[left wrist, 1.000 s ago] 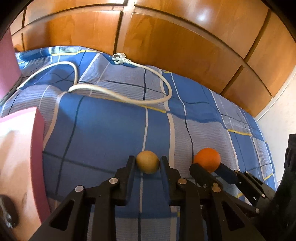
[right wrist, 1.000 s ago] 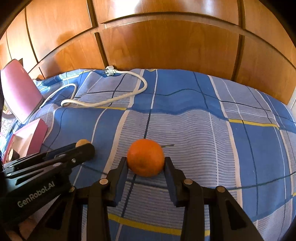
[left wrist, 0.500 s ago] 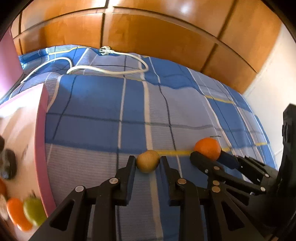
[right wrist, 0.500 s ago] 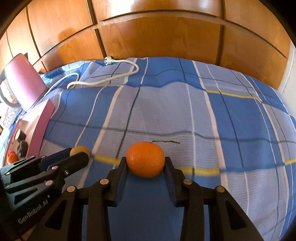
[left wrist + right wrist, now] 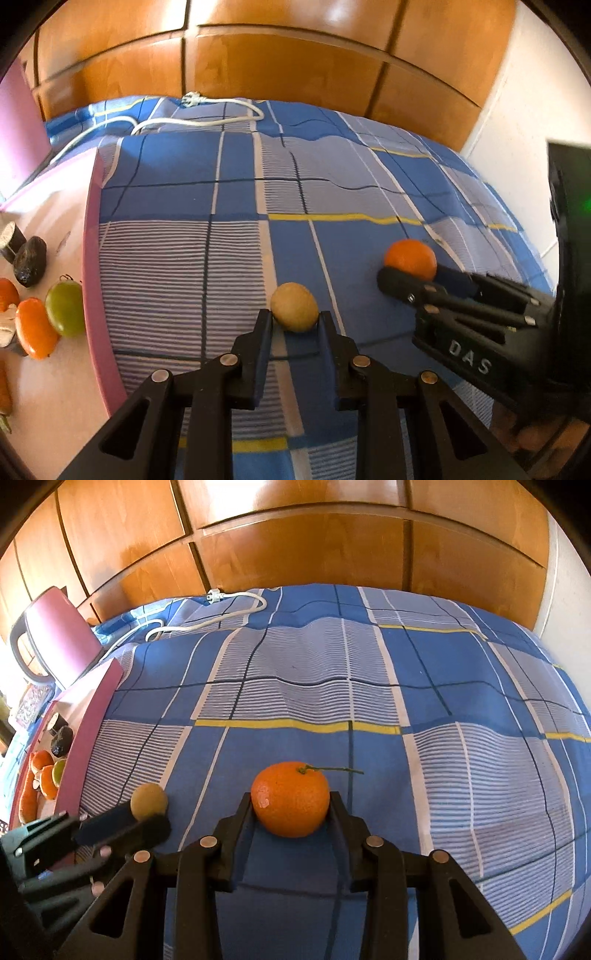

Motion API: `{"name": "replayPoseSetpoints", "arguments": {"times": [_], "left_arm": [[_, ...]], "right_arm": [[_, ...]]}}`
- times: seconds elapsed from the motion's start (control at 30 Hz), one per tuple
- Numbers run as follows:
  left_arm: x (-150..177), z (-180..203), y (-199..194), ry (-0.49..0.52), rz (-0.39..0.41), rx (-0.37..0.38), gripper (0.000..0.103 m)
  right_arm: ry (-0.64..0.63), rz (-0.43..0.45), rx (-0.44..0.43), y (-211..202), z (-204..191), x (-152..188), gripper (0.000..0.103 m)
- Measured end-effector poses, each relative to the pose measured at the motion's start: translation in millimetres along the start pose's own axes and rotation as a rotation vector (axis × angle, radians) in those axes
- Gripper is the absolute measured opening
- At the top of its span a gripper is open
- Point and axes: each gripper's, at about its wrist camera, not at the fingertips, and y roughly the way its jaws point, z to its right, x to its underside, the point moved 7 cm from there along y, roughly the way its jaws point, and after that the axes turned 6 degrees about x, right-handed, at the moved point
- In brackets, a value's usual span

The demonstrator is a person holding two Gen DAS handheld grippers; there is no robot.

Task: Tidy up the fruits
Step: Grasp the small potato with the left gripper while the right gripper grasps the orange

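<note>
Yellow-brown and round, the small fruit (image 5: 294, 312) sits squeezed in the left claw (image 5: 294, 325), above the blue bed (image 5: 177, 254), near the pink tray (image 5: 92, 295) of fruits. It has no long side. From the right view, the right claw (image 5: 290, 812) grips the orange (image 5: 290, 799), stem (image 5: 325, 770) up and pointing right. Carry both gently to the tray and let go low.

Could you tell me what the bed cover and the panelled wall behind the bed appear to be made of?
Bed cover: seemingly a thin woven fabric, matte, printed in blue checks with white and yellow stripes; it lies in soft ripples.
Panelled wall: probably varnished wood or veneer, orange-brown, with faint grain and glossy highlights.
</note>
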Motion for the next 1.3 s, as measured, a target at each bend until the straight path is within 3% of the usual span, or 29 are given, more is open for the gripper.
{"name": "replayPoseSetpoints", "arguments": {"times": [0.63, 1.3], "left_arm": [[2.5, 1.1, 0.5, 0.02, 0.018, -0.009, 0.025], [3.3, 1.8, -0.9, 0.033, 0.033, -0.015, 0.025]], "right_arm": [[-0.017, 0.092, 0.036, -0.4, -2.7, 5.1, 0.039], [-0.024, 0.115, 0.043, -0.9, -2.5, 6.7, 0.04]]}}
